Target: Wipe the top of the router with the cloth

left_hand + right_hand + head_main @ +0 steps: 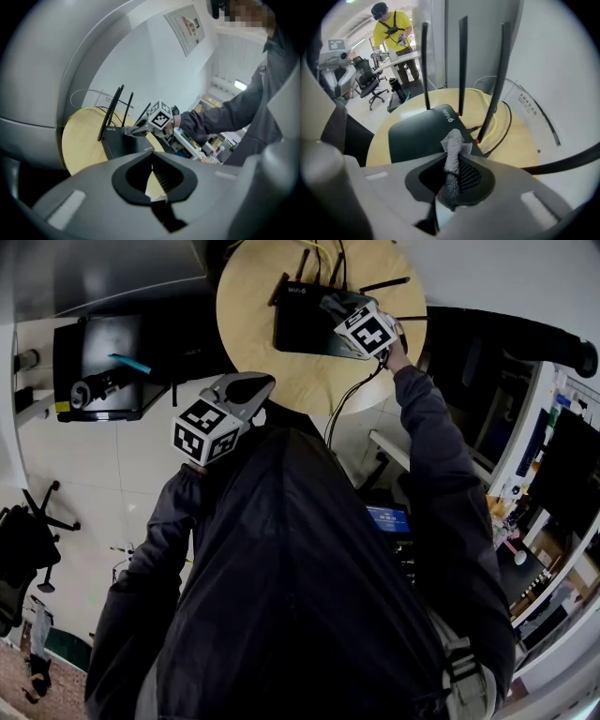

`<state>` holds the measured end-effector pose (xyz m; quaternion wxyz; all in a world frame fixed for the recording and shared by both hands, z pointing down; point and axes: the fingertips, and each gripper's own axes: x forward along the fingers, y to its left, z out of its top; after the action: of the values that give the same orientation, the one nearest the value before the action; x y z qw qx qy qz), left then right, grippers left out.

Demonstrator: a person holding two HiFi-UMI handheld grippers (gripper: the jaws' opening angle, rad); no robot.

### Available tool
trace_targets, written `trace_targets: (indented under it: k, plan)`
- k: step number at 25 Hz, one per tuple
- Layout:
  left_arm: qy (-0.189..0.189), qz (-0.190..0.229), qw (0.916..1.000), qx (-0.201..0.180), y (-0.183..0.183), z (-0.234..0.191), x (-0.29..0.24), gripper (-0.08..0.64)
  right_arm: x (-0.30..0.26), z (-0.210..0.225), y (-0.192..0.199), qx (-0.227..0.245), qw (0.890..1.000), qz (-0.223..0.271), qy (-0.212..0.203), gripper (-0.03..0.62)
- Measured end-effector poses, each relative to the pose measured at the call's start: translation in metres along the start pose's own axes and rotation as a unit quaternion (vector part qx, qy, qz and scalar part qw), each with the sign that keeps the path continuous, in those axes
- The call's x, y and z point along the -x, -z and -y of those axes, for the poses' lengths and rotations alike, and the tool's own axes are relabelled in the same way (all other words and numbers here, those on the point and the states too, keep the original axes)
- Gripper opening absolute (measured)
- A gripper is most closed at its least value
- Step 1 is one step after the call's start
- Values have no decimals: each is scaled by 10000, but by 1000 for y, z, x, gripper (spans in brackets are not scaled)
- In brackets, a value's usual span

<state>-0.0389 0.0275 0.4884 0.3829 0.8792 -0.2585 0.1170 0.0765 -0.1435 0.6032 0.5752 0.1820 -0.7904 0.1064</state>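
Two grippers, near to far: the left gripper (151, 160) hangs idle with its jaws closed on nothing, while the right gripper (450, 180) pinches the grey cloth (453, 145) above the black router (417, 133) on the round table (520, 140); wiping seems in hand, and the next stroke calls for pressing the cloth across the top.

Right gripper (333, 307) outstretched, jaws clamping cloth (452, 157); left gripper (255, 382) low, jaws together.

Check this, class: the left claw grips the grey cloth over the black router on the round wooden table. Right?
Not the left: the right claw grips the grey cloth, as the right gripper view shows. The black router and round wooden table are as stated.
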Motion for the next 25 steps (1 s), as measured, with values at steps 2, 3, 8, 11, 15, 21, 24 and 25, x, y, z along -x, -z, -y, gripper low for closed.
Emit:
trace_targets:
  k: [2,3,8,11,15,21,24,25]
  plan:
    - [-16,7,10000,13,1,0,1,0,-6,17,4,-2,9998,-132,161,31]
    - [-28,15,10000,17,1,0,1,0,-9,23,6,9,9996,-182,230,31]
    - [-92,70,9999,49,0,-2,3,0,-15,26,14,86,9991,-334,238,31]
    - [-84,75,9999,54,0,0,1,0,-16,18,20,321,9980,-526,142,29]
    - [-40,45,10000,3,1,3,-2,0,-12,8,22,313,9981,-525,66,29]
    - [-9,29,10000,-13,0,4,-3,0,-4,-13,33,284,9989,-365,89,29]
    - [31,-3,10000,-35,1,6,-4,0,0,-29,41,249,9993,-296,23,29]
    - [47,-13,10000,-45,2,6,-5,0,1,-34,44,245,9993,-288,1,29]
